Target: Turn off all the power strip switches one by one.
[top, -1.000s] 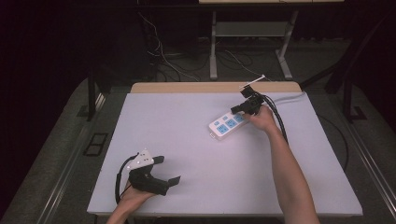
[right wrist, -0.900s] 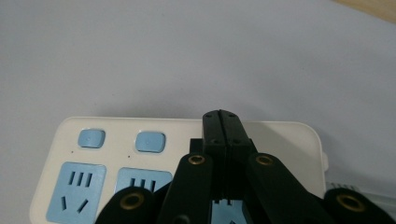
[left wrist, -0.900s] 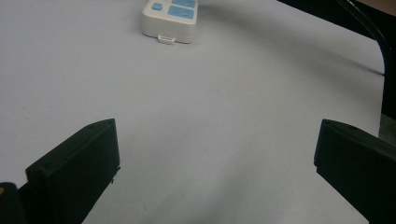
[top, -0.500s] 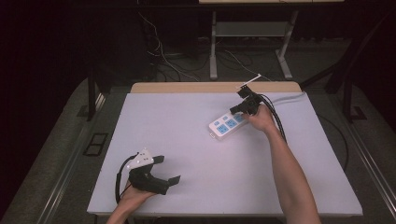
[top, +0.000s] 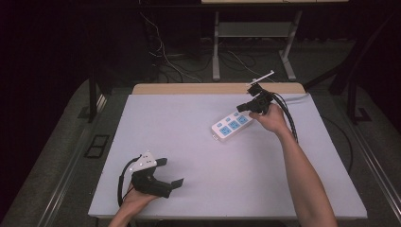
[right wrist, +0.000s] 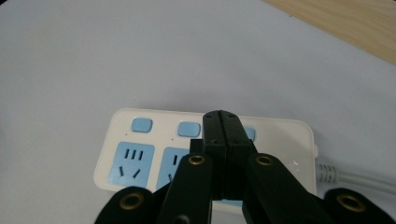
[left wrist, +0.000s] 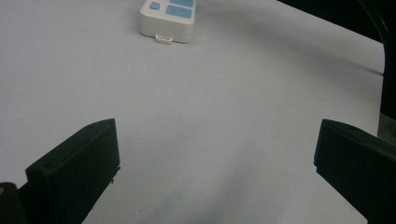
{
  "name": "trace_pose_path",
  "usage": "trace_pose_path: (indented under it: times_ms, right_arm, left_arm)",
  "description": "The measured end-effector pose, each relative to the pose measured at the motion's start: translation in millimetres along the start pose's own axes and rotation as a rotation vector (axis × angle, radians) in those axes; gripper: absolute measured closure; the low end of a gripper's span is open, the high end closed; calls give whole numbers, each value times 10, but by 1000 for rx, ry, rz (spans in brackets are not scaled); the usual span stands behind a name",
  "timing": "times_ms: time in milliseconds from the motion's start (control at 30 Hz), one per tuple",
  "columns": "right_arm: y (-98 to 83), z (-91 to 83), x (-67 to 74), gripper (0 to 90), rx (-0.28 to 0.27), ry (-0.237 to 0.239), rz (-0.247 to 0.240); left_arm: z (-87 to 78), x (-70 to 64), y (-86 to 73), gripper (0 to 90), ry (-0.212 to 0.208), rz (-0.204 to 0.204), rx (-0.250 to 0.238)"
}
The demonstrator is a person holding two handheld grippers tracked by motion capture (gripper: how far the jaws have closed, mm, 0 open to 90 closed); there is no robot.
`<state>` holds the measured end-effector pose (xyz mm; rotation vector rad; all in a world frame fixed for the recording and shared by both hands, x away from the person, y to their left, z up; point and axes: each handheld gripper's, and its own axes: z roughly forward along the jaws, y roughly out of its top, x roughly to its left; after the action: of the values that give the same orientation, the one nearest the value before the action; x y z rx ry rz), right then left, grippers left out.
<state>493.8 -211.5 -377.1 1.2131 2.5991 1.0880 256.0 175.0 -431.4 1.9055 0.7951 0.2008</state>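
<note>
Right gripper view looks down on a white power strip (right wrist: 140,149) with blue sockets and blue switches, lying flat on the pale surface (right wrist: 140,56); its grey cord (right wrist: 355,179) leaves at one end. The right gripper (right wrist: 220,122) hangs above the strip's middle, its fingers pressed together with nothing between them. From the high view the strip (top: 231,126) lies slantwise on the far right part of the surface, just beside the right hand (top: 272,118). Well apart, at the near left corner, the left gripper (top: 171,172) rests low, fingers spread wide and empty.
</note>
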Motion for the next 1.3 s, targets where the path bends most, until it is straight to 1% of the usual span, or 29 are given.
trace_pose_path:
  times_ms: [100,267,333,400,433,467,567,600,633,667,733,767,800,933,1033,1067,1133,1200,1300]
  right_arm:
    - [-56,-88,14,900,-9,-3,-3]
    - [-166,-244,17,897,-39,6,21]
    - [-215,-309,27,830,-51,8,35]
    - [-268,-368,37,730,-67,5,53]
    - [-325,-425,52,625,-79,2,70]
    - [-325,-425,52,625,-79,2,70]
    - [-425,-499,88,448,-86,-10,90]
    - [-462,-526,105,391,-93,-23,94]
    - [-544,-585,138,239,-113,-21,105]
    - [-544,-585,138,239,-113,-21,105]
    - [-633,-647,171,96,-138,4,119]
    - [-678,-685,192,78,-152,12,119]
    - [-722,-724,218,2,-160,7,123]
    - [-903,-875,335,3,-190,26,130]
    - [-1049,-969,421,4,-220,32,135]
    - [-1097,-996,449,3,-226,35,141]
    - [-1206,-1048,505,3,-244,39,135]
    - [-1297,-1086,546,3,-260,58,139]
    - [-1475,-1126,613,3,-282,71,136]
  left_arm:
    - [3,-7,1,0,-2,1,1]
    - [9,-14,3,0,-3,2,1]
    - [10,-18,4,0,-2,2,0]
    - [10,-20,3,0,-1,2,1]
    - [10,-22,3,0,-1,1,0]
    - [9,-24,2,0,-3,-1,-2]
    - [7,-29,3,0,-3,-5,-7]
    - [6,-29,4,0,-4,-6,-8]
    - [5,-29,4,0,-4,-5,-9]
    - [4,-30,4,0,-5,-5,-10]
    - [2,-33,4,0,-5,-5,-10]
    - [0,-35,5,0,-5,-5,-11]
    - [-3,-38,5,0,-6,-4,-11]
    - [-6,-44,2,0,-6,-9,-16]
    - [-9,-50,-1,0,-6,-14,-18]
    - [-10,-53,-1,0,-7,-14,-20]
    - [-12,-57,0,0,-7,-14,-21]
    - [-11,-57,-2,0,-7,-16,-22]
    - [-8,-48,-4,0,-5,-20,-19]
